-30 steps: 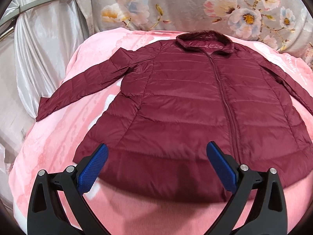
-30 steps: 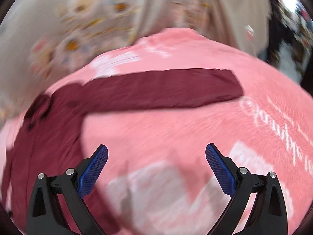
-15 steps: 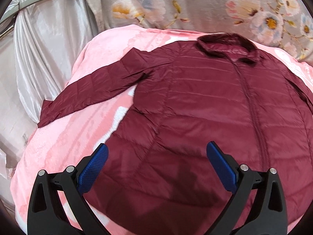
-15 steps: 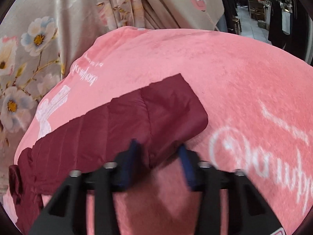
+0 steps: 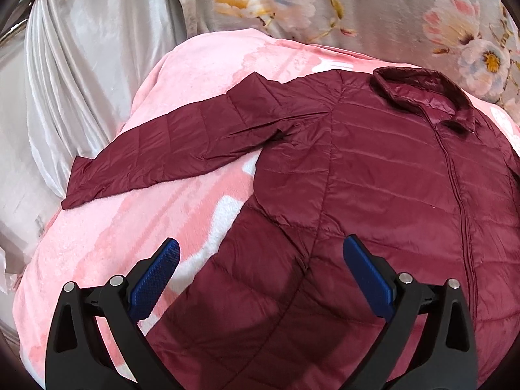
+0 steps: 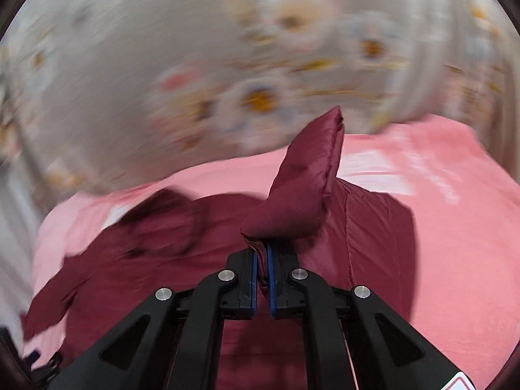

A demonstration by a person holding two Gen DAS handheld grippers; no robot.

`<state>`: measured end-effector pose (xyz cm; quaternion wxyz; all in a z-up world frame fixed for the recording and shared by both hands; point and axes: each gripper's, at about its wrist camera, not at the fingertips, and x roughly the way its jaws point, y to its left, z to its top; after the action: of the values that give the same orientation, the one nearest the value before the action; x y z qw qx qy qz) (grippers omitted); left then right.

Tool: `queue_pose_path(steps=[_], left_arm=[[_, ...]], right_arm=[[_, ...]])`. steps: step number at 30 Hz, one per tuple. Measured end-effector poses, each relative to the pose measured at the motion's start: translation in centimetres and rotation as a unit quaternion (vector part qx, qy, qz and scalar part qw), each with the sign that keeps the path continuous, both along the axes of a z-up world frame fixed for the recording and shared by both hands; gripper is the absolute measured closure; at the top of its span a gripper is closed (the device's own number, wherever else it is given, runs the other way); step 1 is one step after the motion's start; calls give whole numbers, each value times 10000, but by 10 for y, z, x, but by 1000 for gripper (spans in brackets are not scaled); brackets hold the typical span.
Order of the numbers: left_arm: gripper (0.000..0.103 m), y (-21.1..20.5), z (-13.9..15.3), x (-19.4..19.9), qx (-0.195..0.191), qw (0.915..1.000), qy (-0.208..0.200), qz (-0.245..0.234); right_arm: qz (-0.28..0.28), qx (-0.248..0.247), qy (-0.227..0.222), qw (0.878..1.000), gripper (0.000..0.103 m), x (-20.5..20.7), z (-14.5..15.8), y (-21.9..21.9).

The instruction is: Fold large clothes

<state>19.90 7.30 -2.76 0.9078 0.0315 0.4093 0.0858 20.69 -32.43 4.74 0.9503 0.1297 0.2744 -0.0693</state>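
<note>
A pink plush blanket [image 5: 97, 227] carries a maroon quilted puffer jacket [image 5: 373, 178], spread flat. The right gripper [image 6: 262, 269] pinches its lifted sleeve cuff [image 6: 302, 188], likely to fold inward; the left gripper [image 5: 260, 269] hovers agape.

A pink plush blanket [image 5: 201, 65] with paler patches covers the bed. Behind it hangs a grey curtain printed with flowers [image 5: 373, 9], blurred in the right wrist view, and beside that a silvery satin drape [image 5: 91, 65] falling in folds.

Maroon puffer jacket [image 5: 373, 178] flat, one sleeve [image 6: 312, 175] seemingly lifted.
</note>
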Motion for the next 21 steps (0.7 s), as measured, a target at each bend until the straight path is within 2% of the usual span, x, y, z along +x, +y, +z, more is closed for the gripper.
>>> queue_pose_path(steps=[6,8,9,12,15,18,20,21], left_arm=[[5,11,-3,7,-92,10000,24,10],[5,15,-4,9,-114,9999,40,13],[5,16,-5,10,-124,9999,42,12],[5,19,-8,12,-127,9999,51,4],[5,20,-10,13,-162,9998,69,-20],[5,20,-13,15,-190,9998,86,-64],[5,18,-13,16,-200,9997,89,-107],[5,17,-13,16,-203,9997,89,-124]], right_arm=[[1302,-265,465,9900,98,64,-45,125],[1426,-248,548,9880,98,70,-53,139],[1663,-232,743,9830,98,83,-71,164],[1954,-328,949,9756,97,87,-91,200],[2076,-423,1044,9717,92,89,-102,223],[2233,-394,961,9692,75,82,-98,234],[2294,-270,742,9701,57,72,-88,232],[2293,-236,560,9715,55,65,-78,229]])
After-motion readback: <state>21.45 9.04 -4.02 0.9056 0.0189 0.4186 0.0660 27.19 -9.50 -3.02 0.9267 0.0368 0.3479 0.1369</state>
